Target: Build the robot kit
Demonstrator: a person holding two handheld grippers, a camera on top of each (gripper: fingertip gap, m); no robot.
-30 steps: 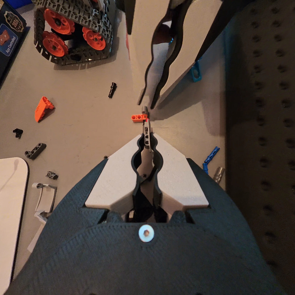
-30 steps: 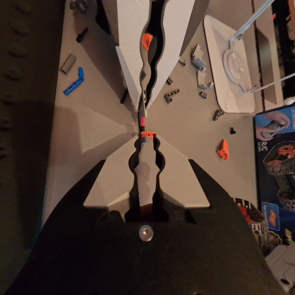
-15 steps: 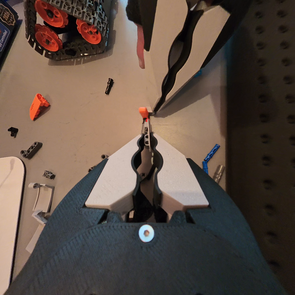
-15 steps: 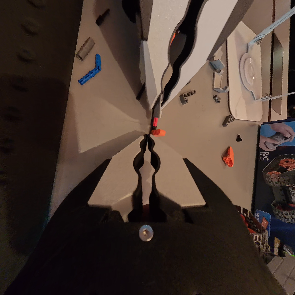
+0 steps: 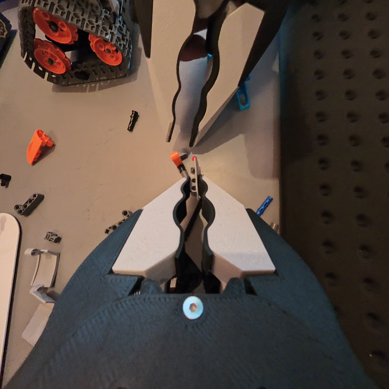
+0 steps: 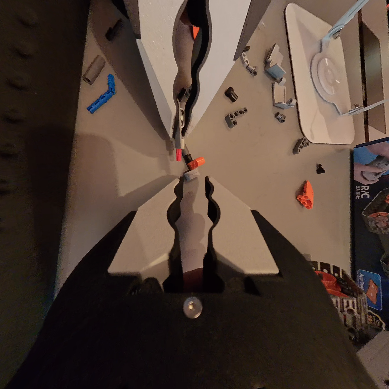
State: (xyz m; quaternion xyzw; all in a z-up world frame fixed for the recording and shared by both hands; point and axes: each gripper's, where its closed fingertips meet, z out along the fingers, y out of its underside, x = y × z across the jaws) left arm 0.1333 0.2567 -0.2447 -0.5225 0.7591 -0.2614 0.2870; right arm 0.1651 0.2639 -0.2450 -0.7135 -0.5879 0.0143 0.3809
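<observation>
While the left gripper [image 5: 193, 179] pinches a thin grey beam [image 5: 195, 179] with a red peg [image 5: 194, 157] at its tip, an orange connector piece [image 5: 176, 159] lies loose just beside it. In the right wrist view, the right gripper [image 6: 192, 177] stands parted and empty (the connector just beyond its tips), above the table [image 6: 252, 168].

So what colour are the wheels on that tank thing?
The wheels are orange, inside a grey track; the left wrist view shows them best.

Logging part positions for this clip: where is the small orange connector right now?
The orange connector lies on the table between the two gripper tips, just beyond the open right gripper, beside the grey beam in the left gripper.
</observation>
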